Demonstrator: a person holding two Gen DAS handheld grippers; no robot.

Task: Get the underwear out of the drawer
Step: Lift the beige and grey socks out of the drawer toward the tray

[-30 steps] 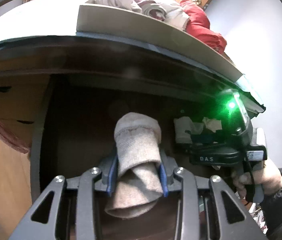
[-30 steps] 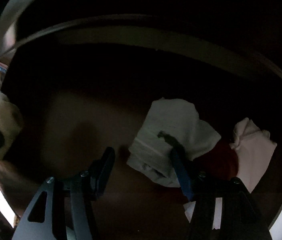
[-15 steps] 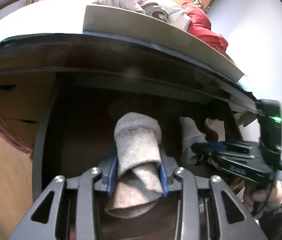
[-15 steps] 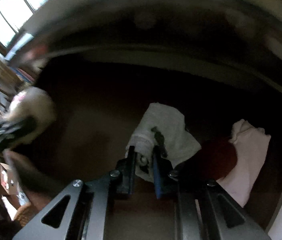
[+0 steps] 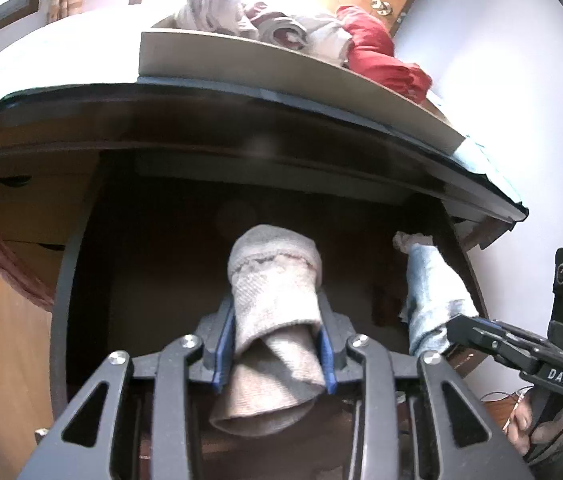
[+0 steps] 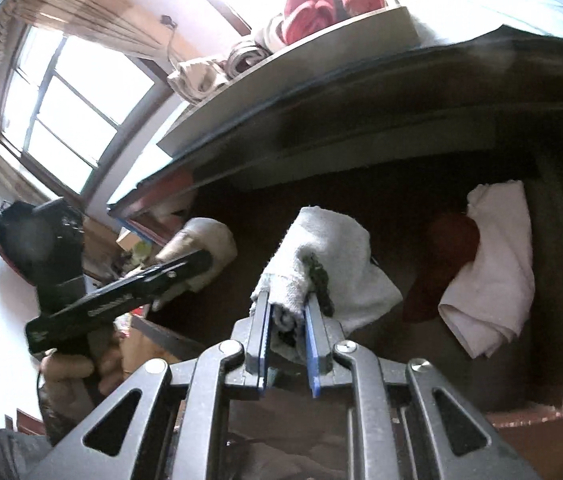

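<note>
While left gripper (image 5: 273,350) pinching beige roll (image 5: 273,320), right gripper (image 6: 287,344) newly clamped on lifted white underwear (image 6: 321,256).

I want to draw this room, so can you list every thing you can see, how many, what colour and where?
Rolled knitted beige-grey cloth: one, beige-grey, clamped in the left gripper over the open drawer.
Rolled white towelling cloth: one, white with a dark mark, clamped in the right gripper.
Loose white cloth: one, white, at the right side of the drawer.
Dark red cloth: one, dark red, in the drawer beside the loose white cloth.
Dark wooden drawer: one, dark brown, pulled open.
Shallow grey tray: one, grey, on top of the furniture, holding red and whitish rolled clothes.
Window: one, bright, at the left.
Left gripper: one, black with blue pads, shut.
Right gripper: one, black with blue pads, shut.
</note>
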